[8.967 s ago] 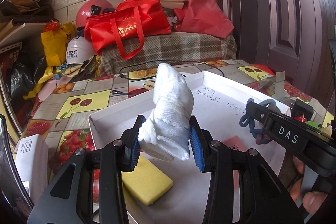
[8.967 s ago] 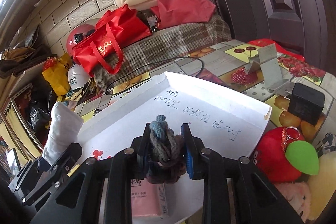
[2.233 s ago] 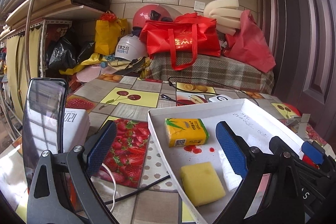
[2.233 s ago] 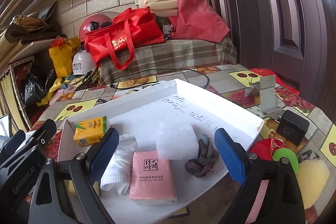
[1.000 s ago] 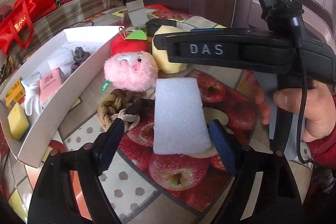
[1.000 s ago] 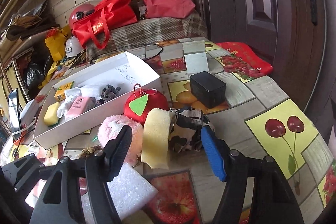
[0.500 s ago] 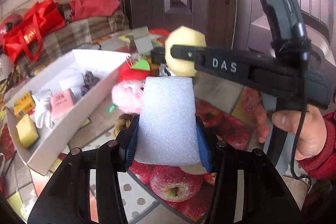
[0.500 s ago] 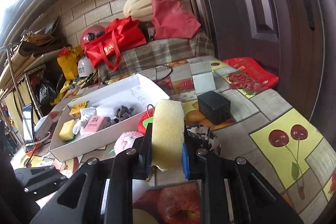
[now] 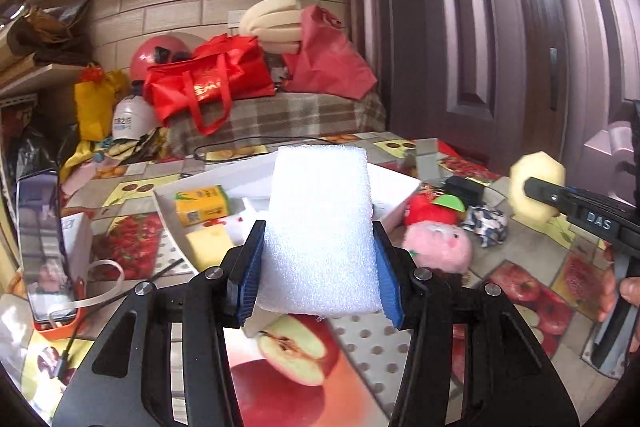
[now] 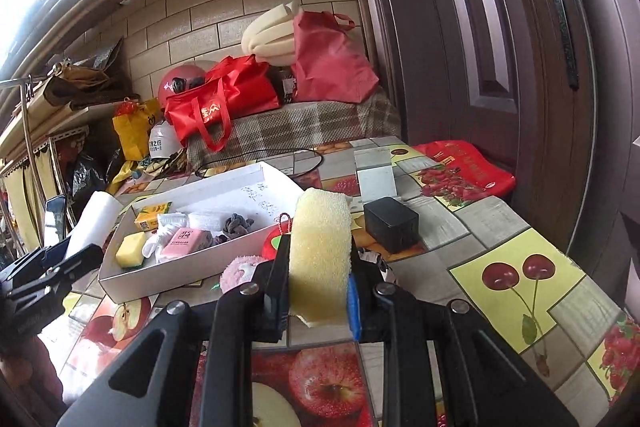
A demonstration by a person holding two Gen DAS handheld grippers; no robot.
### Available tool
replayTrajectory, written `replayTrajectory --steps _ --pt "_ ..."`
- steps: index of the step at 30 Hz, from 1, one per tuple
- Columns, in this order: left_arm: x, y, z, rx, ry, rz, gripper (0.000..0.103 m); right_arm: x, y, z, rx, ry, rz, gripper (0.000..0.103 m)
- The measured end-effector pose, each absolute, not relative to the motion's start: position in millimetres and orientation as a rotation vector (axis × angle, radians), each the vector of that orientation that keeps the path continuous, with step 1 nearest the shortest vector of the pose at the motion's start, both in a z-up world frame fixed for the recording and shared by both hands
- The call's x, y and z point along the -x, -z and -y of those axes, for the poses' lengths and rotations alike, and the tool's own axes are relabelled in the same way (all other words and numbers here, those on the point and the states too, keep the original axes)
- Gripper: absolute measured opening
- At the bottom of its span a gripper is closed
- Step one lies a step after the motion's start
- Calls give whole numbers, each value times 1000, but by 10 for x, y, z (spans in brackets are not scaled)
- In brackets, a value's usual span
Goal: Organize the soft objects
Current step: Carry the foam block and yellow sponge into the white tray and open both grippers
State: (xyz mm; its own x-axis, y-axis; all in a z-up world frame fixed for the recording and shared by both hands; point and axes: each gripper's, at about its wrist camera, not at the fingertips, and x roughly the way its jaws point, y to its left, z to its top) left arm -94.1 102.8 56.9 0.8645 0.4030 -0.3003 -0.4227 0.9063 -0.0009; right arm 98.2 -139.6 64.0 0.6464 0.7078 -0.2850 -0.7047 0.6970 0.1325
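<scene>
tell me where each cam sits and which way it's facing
Left wrist: on the left gripper, facing along its fingers past the clamped white foam to the tray and brick wall; a hand shows at right.
Right wrist: on the right gripper, facing over the clamped sponge to the tray and door; the left gripper shows at left.
Shared: tray, pink plush, red bags.

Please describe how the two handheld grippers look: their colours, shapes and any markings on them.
Both are black plastic frames with triangular cut-outs and silver screws. The left gripper has two fingers lined with ribbed blue pads, and so does the right gripper. Seen from the side, the right gripper's body carries white letters "DAS".
</scene>
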Motion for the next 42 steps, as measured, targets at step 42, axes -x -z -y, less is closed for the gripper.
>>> replayTrajectory --steps 42 --pt "535 -470 -2148 195 -656 -364 49 -752 -553 -394 149 -962 -420 22"
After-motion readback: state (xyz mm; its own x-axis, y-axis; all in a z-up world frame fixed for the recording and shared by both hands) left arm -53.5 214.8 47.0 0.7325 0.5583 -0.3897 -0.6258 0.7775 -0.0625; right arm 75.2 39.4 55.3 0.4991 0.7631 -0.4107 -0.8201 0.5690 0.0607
